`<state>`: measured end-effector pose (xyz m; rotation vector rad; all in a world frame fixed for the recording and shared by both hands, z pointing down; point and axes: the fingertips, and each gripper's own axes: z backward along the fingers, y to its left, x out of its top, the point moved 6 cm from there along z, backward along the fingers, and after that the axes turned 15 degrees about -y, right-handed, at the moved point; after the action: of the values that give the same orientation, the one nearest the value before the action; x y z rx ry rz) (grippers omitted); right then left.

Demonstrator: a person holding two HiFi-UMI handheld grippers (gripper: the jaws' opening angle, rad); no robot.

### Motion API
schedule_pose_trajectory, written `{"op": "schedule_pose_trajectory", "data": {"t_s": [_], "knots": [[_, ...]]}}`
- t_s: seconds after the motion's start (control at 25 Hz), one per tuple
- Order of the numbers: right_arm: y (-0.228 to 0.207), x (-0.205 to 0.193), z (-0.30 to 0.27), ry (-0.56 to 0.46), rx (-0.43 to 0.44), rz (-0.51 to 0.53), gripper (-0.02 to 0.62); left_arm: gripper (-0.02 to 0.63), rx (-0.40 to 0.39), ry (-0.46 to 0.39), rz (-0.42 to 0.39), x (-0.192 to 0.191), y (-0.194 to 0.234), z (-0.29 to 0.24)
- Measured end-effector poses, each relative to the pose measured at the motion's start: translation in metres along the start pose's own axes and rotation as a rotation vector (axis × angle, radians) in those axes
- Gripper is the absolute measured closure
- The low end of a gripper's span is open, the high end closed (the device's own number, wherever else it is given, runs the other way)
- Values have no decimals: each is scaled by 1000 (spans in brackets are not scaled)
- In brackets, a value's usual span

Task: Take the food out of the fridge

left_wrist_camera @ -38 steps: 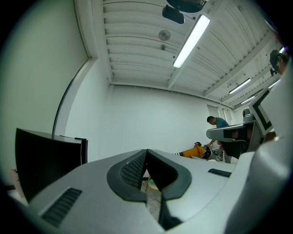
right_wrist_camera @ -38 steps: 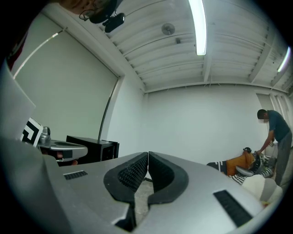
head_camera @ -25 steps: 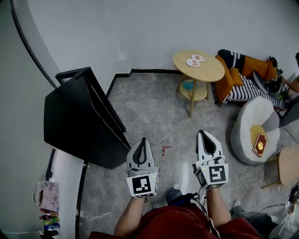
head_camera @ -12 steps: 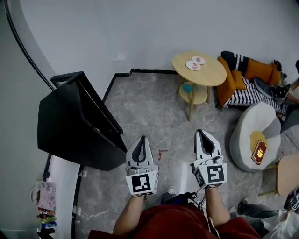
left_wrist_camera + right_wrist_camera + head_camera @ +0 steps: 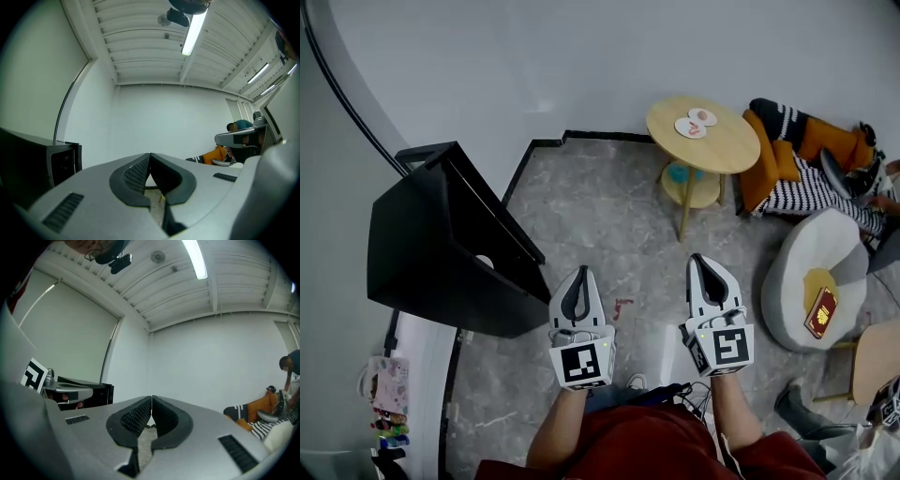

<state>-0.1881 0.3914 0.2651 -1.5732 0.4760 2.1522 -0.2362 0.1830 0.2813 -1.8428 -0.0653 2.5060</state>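
Your left tool (image 5: pixel 578 275) sits just right of the fridge (image 5: pixel 431 253), your right tool (image 5: pixel 705 262) farther right. Both are pressed together and empty. No food is out yet.

black fridge (image 5: pixel 441 248) further left, nearer frame edge

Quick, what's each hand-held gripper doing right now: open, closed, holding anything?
Left hand-held gripper: closed, holding nothing.
Right hand-held gripper: closed, holding nothing.
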Motion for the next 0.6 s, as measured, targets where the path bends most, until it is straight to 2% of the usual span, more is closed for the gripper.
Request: {"op": "schedule_pose_trajectory", "data": {"t_s": [0.24,0.4,0.52,0.6], "knots": [[-3,-7,-26,-17,17,-13,572,592,16,-5,5,-6,6,-20],[-4,-16,-47,-8,26,0,572,592,30,-49,45,-15,15,-42],[-8,-20,-62,-16,18,5,572,592,0,-1,6,-25,22,-55],[-11,-24,-73,-14,11,5,572,592,-5,-4,6,-29,28,-66]]}}
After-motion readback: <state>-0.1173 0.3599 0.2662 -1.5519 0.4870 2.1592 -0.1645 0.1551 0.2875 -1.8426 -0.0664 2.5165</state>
